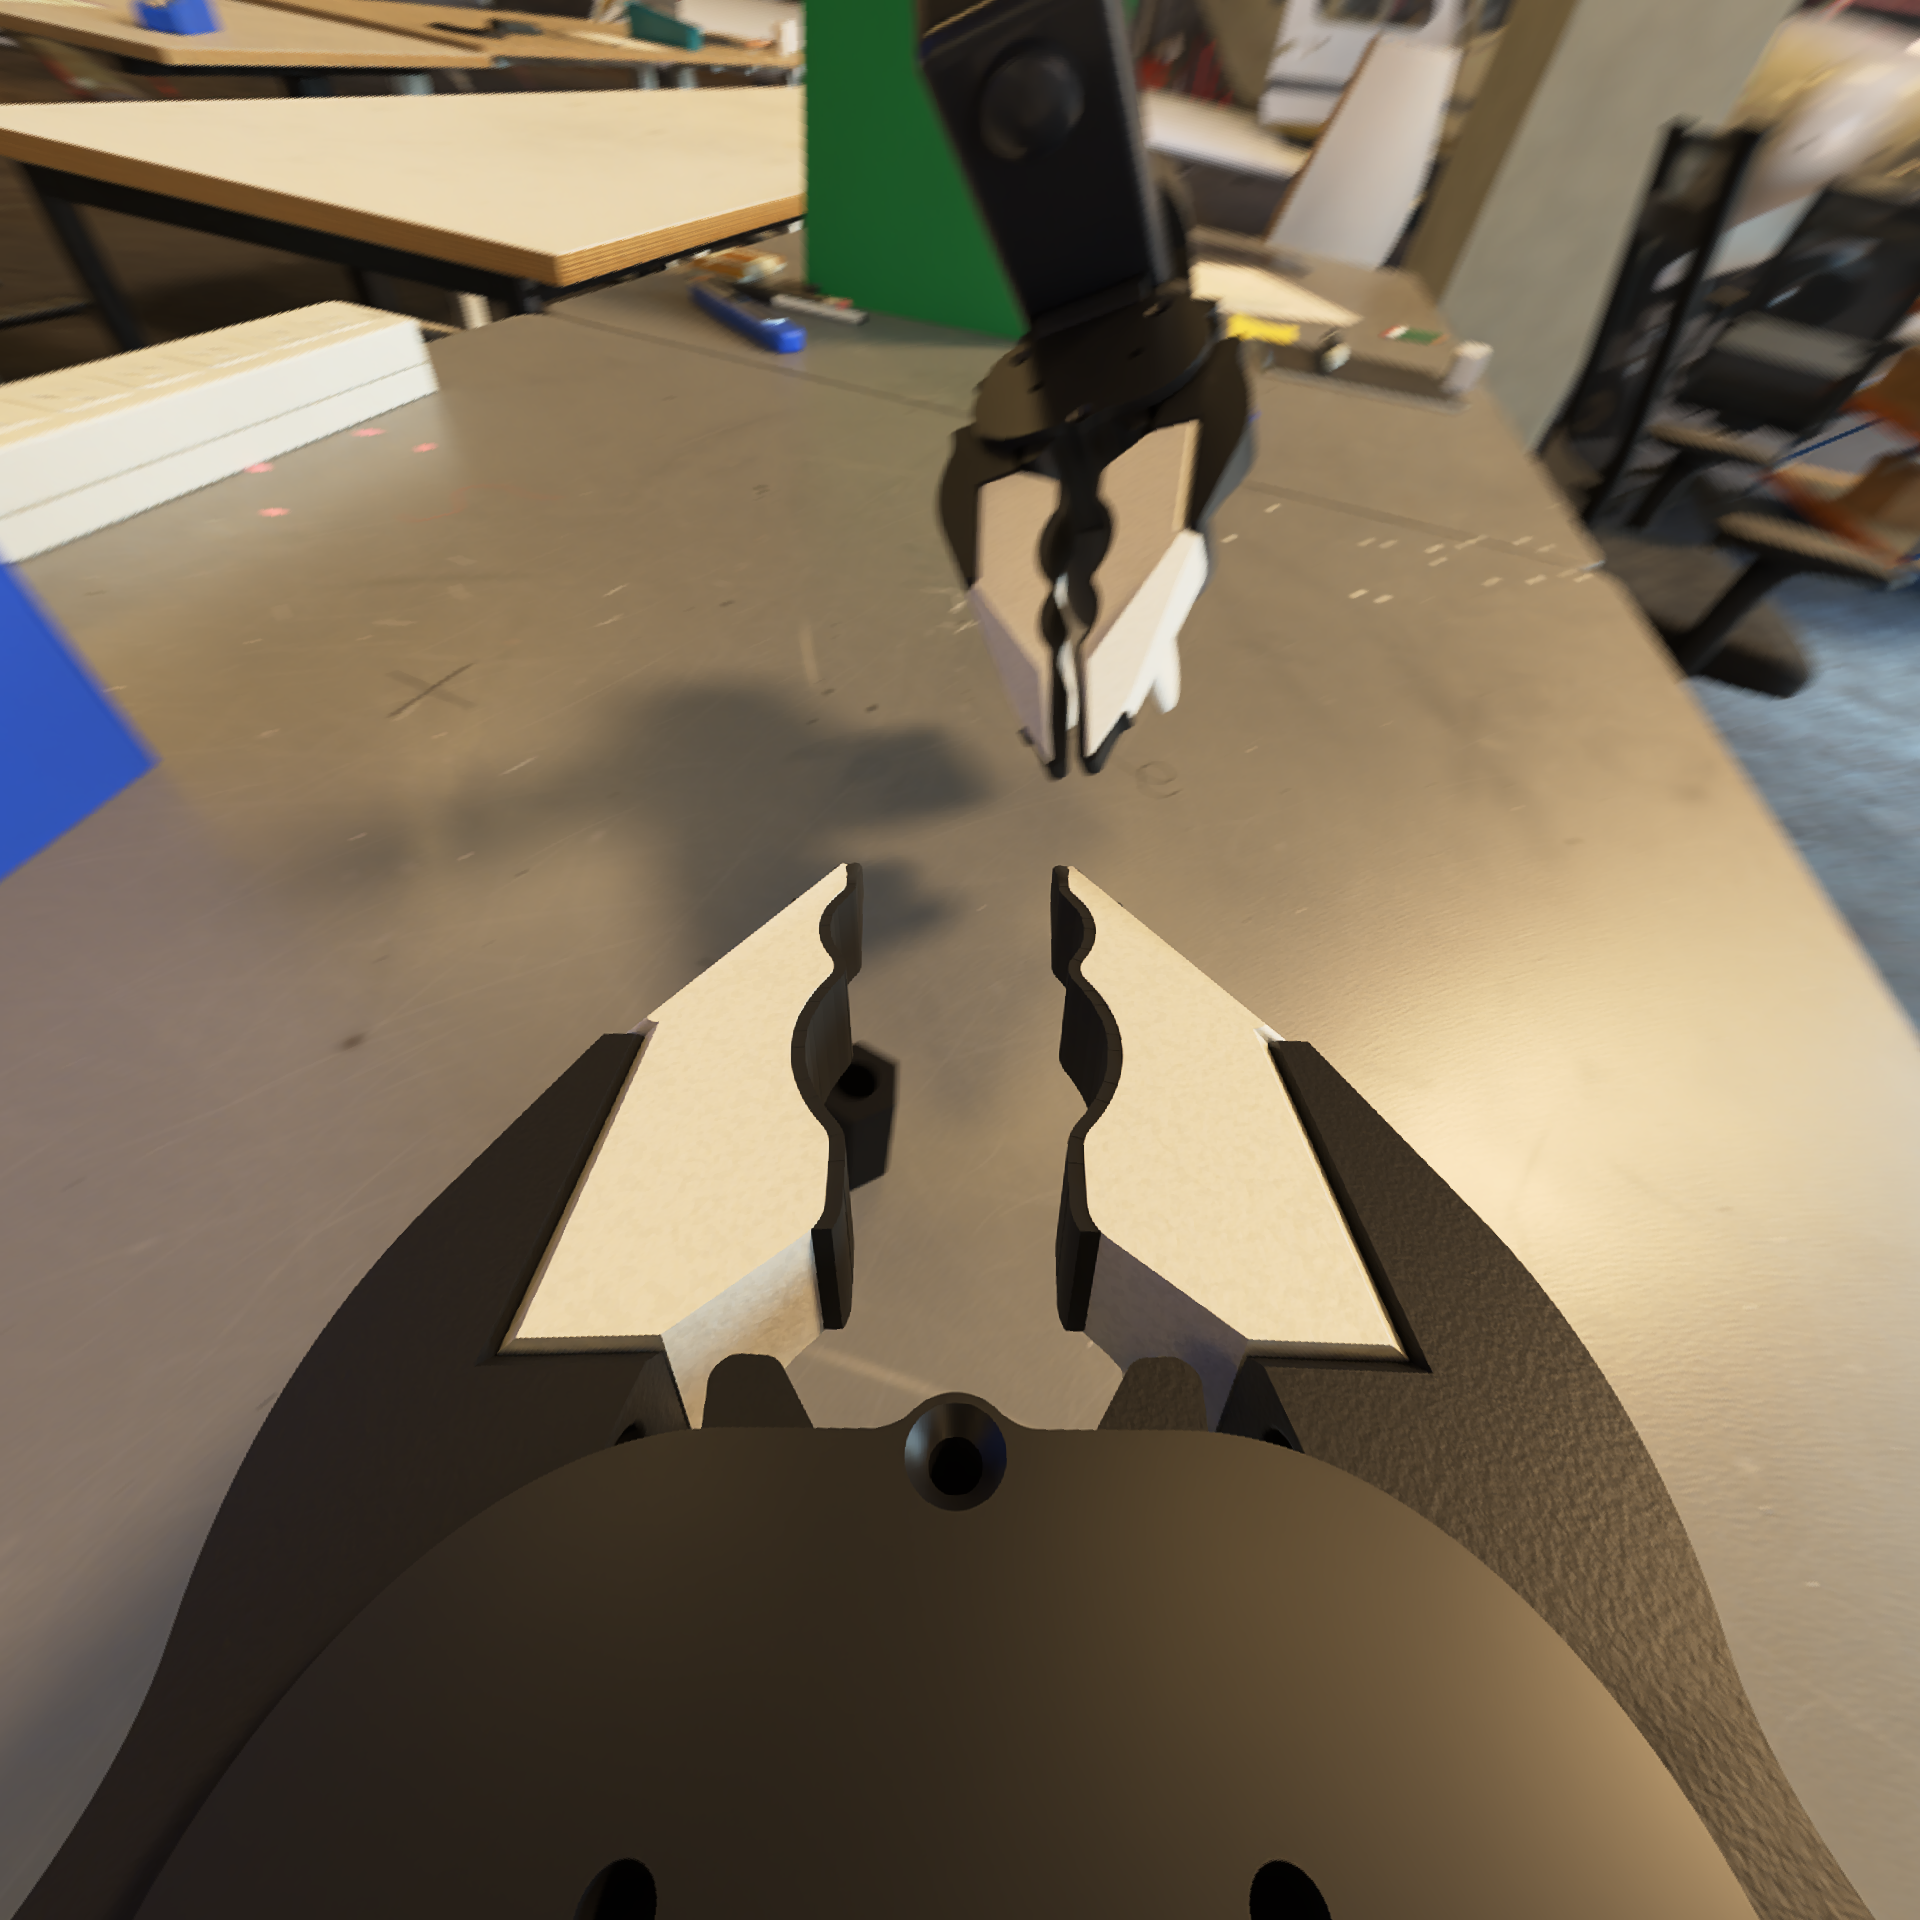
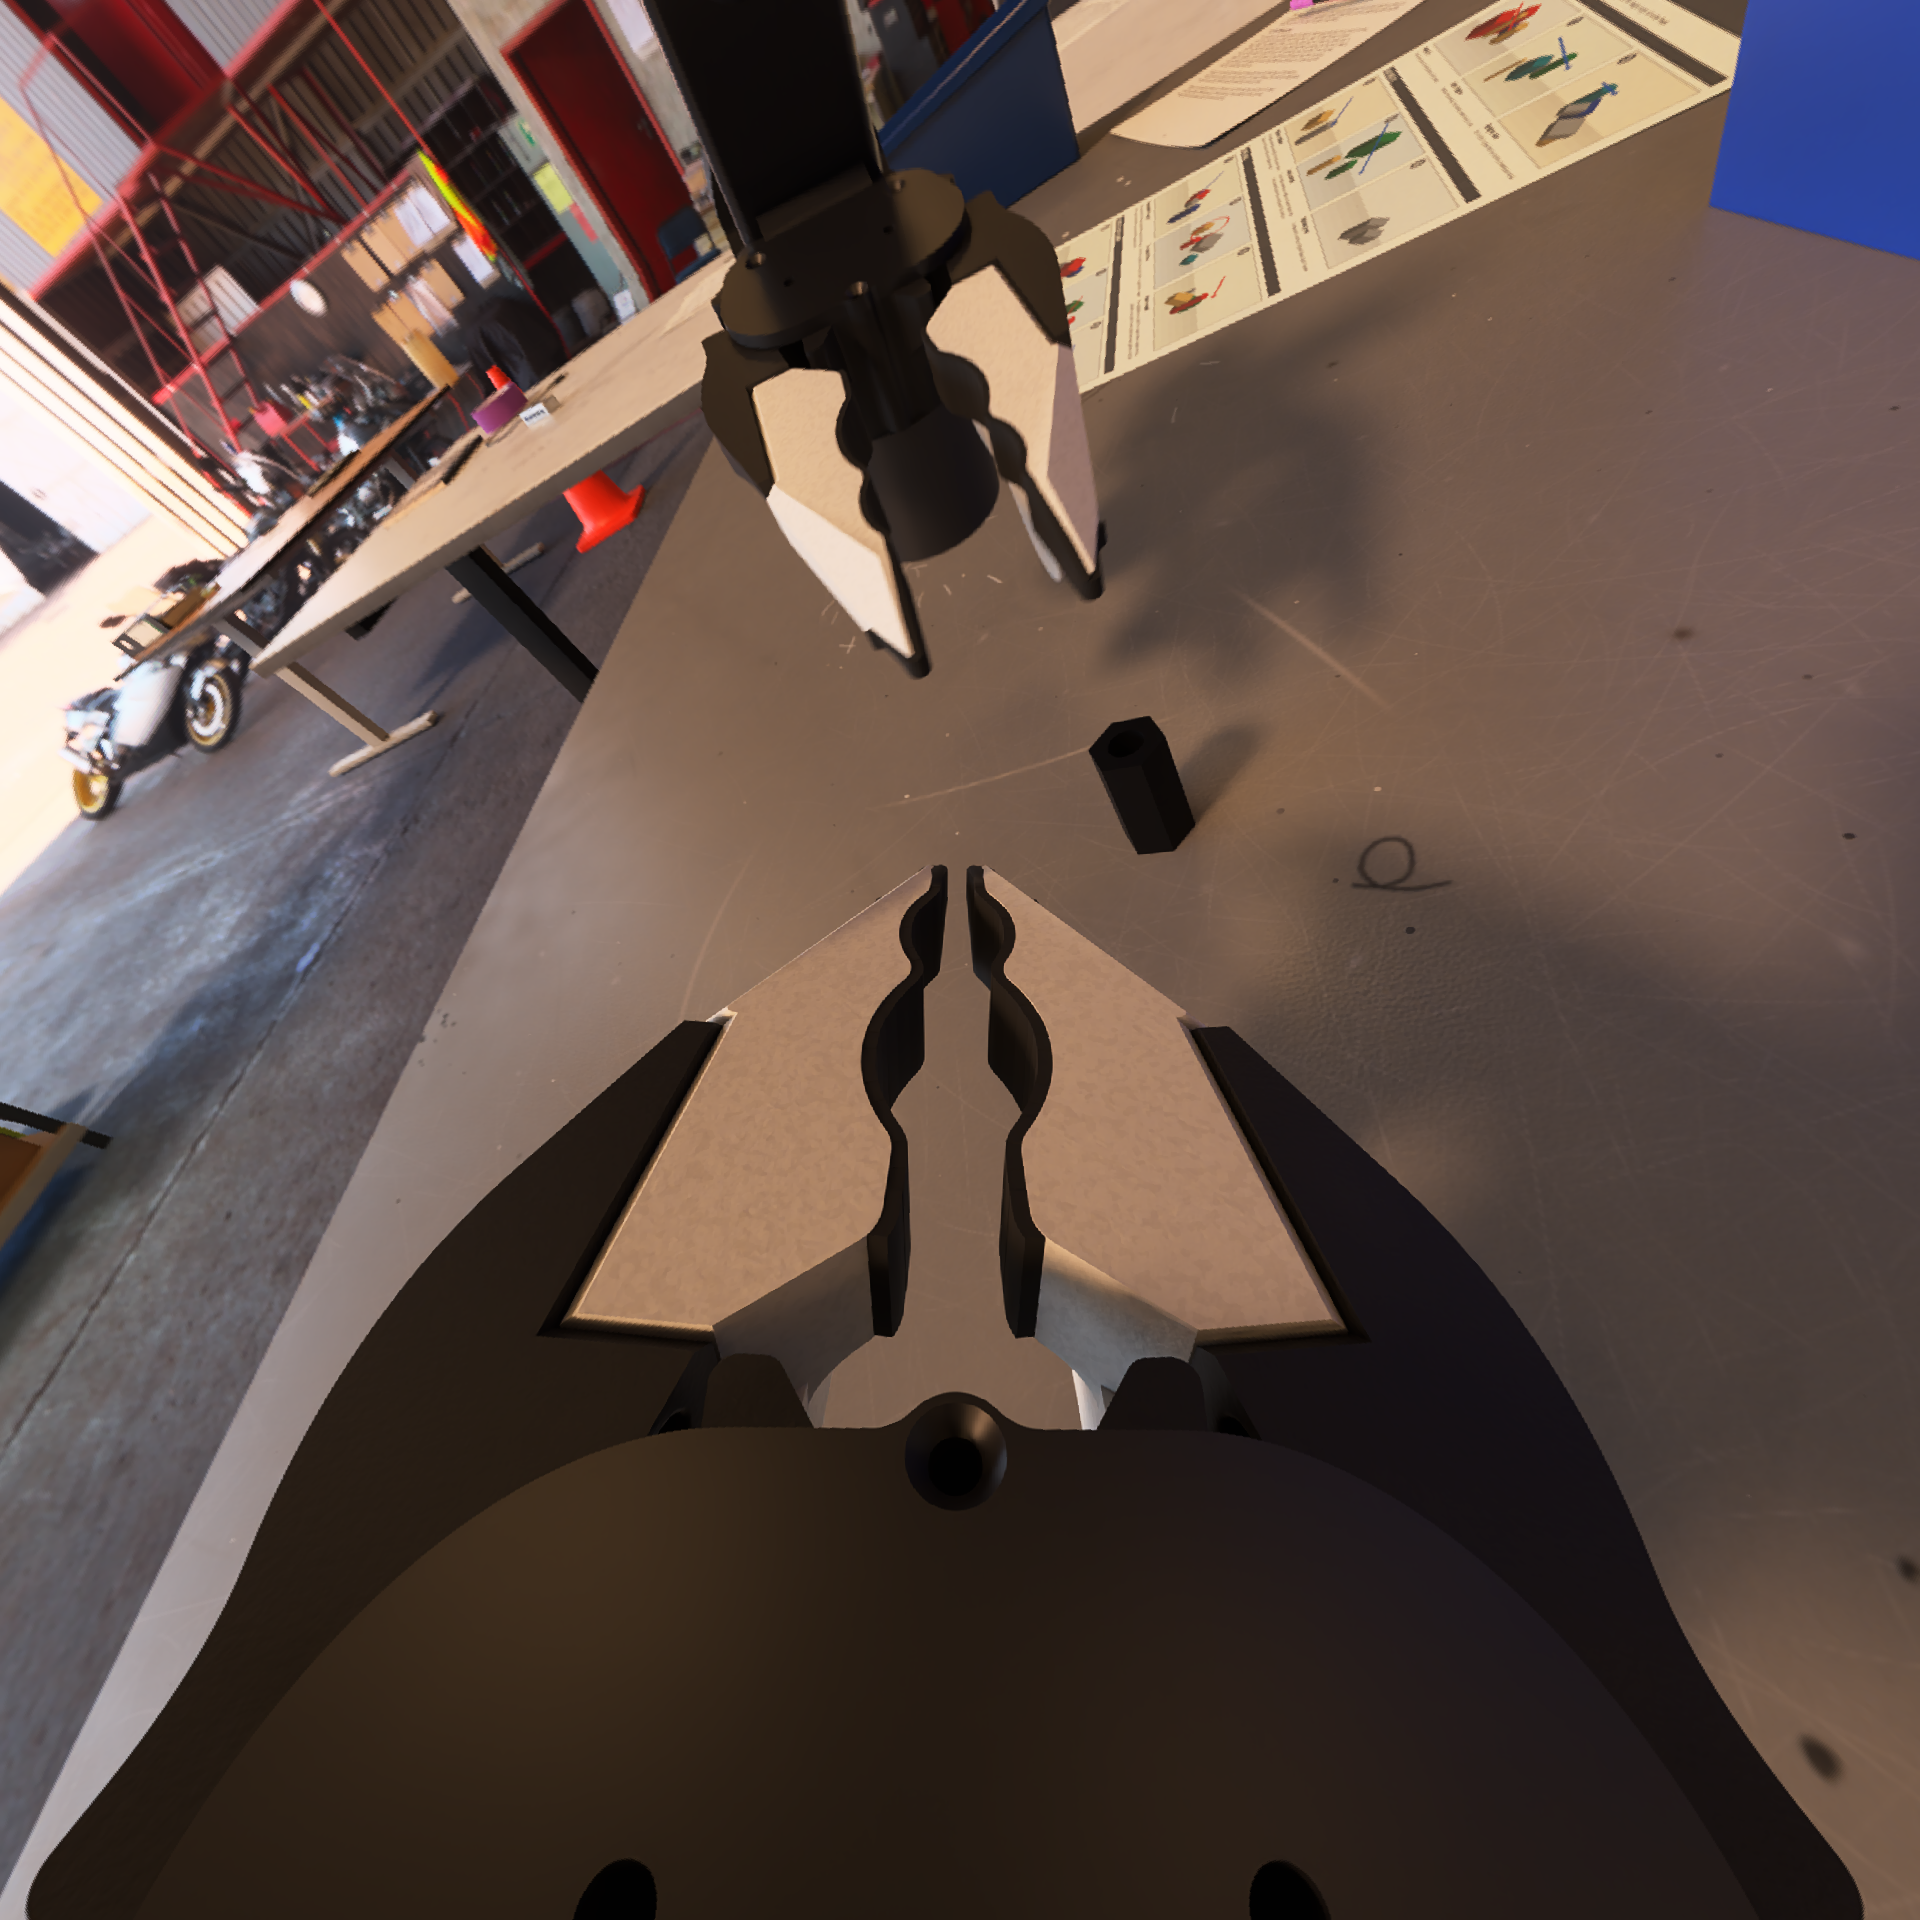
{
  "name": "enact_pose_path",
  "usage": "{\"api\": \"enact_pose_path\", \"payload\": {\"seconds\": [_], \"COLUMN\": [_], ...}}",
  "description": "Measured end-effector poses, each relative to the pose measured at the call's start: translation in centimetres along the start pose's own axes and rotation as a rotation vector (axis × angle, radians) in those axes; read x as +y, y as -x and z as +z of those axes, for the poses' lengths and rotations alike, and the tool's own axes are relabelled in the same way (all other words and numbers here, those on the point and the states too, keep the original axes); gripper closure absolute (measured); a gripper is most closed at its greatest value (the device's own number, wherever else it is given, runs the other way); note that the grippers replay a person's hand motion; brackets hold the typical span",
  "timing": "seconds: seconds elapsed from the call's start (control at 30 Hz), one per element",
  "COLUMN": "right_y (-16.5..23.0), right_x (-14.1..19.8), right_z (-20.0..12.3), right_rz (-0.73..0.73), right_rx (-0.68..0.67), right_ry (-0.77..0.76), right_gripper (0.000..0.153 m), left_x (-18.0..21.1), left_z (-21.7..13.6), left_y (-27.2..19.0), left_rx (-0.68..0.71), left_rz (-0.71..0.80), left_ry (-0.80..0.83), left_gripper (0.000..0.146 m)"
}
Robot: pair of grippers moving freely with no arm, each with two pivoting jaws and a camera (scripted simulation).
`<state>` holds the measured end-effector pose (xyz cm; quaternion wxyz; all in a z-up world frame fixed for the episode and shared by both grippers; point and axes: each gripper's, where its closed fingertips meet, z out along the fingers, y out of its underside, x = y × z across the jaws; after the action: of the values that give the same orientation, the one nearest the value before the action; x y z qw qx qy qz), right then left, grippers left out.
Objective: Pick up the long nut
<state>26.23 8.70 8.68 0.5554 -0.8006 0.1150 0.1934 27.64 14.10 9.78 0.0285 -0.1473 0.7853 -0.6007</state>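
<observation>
On a scuffed grey counter (image 1: 1455,1039), the left tongs (image 1: 956,883) stand wide, nothing between the two pale fingers, and point forward just above the surface. Close under the left finger (image 1: 727,1122) of that pair, the long nut (image 1: 862,1107) peeks out, black and six-sided, its bored end showing and most of its body hidden behind the finger; it sits on the counter slightly left of the gap, not inside it. Beyond the fingertips lies a dark shadow, and past that the right tongs (image 1: 1070,764) hang tips-down over the counter, facing the left pair, their fingers drawn almost together with only a slit showing and nothing gripped. From the right wrist view, the right tongs (image 2: 957,873) show the same narrow slit between the tips. Ahead of them and a little to their right, the long nut (image 2: 1141,787) stands on end on the counter (image 2: 1558,1039), tilted in the wide lens, its hole on top, clear of both pairs. A scribbled loop mark (image 2: 1392,868) lies to the right of the nut. Farther on, the left tongs (image 2: 1003,623) hover with fingers spread, the nut between them and the right pair, near the far tips. Behind them a printed sheet (image 2: 1351,177) lies flat on the counter, a blue block (image 2: 1818,114) rises at the far right corner, and an orange cone (image 2: 603,509) stands on the floor off to the left.
</observation>
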Motion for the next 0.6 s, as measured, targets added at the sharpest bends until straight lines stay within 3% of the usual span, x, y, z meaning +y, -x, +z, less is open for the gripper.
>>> {"api": "enact_pose_path", "payload": {"seconds": [0.2,0.4,0.6], "right_y": [-0.6,-1.2,-1.3], "right_x": [0.3,0.1,0.0], "right_z": [0.3,0.6,0.9], "right_rz": [-0.062,-0.169,-0.219], "right_rx": [0.055,0.122,0.144], "right_ry": [0.022,0.017,0.011], "right_gripper": [0.149,0.149,0.149], "left_x": [2.5,5.2,5.8], "left_z": [-1.0,0.2,0.7], "left_y": [2.3,2.8,3.0], "left_rx": [-0.138,-0.145,-0.136], "left_rz": [0.063,0.082,0.096], "left_ry": [0.146,0.287,0.296], "left_gripper": [0.102,0.097,0.102]}}
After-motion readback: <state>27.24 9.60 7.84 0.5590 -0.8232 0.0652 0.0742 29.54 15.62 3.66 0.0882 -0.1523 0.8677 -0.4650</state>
